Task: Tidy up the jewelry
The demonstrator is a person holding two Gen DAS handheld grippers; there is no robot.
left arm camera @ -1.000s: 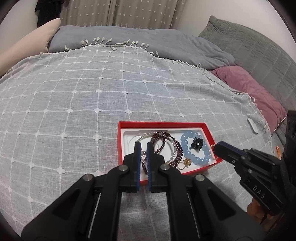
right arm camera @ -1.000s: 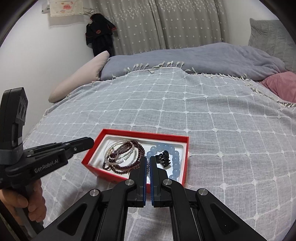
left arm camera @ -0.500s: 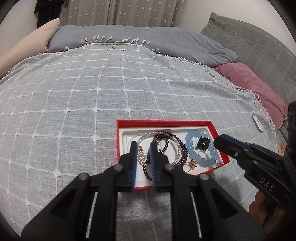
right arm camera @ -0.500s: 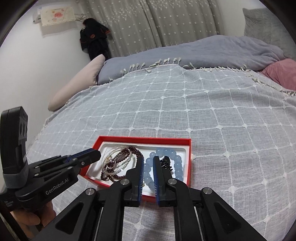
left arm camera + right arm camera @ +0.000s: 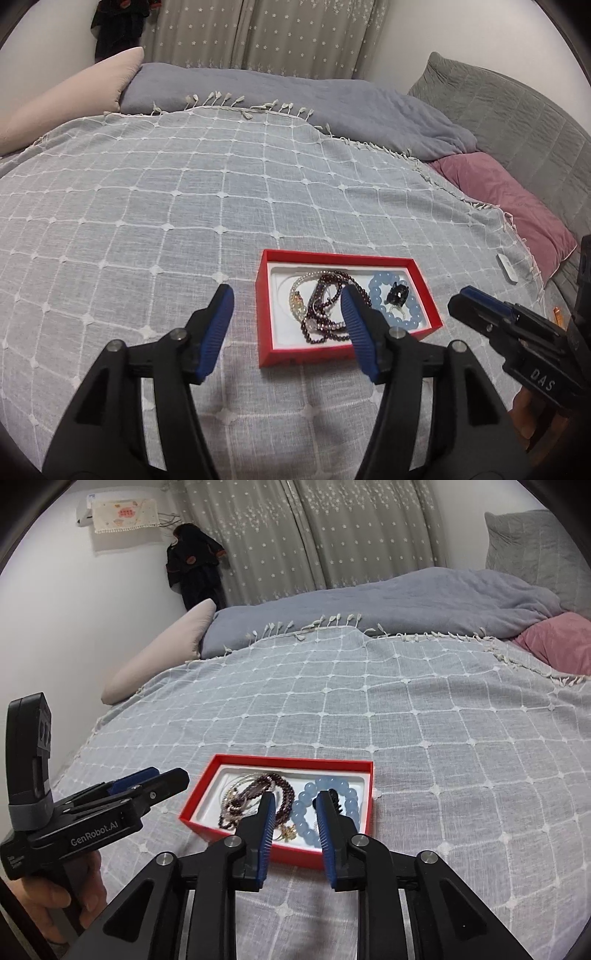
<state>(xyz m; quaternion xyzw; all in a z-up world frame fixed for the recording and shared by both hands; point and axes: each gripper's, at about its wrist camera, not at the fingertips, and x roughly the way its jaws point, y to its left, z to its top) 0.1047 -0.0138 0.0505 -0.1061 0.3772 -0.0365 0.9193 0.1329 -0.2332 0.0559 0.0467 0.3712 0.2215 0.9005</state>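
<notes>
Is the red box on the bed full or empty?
Not empty: the red box has no lid on and holds a dark red bead strand, a blue bead bracelet and other pieces.

left hand-held gripper (image 5: 286,299) opening, right hand-held gripper (image 5: 295,805) opening

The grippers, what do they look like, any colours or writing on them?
Both grippers, left and right, are black plastic with silver bolts and blue ribbed pads on the fingers. White lettering shows: "GenRobot.AI" on the left one, "DAS" on the right. A grey strap wraps the left one's upright block.
</notes>
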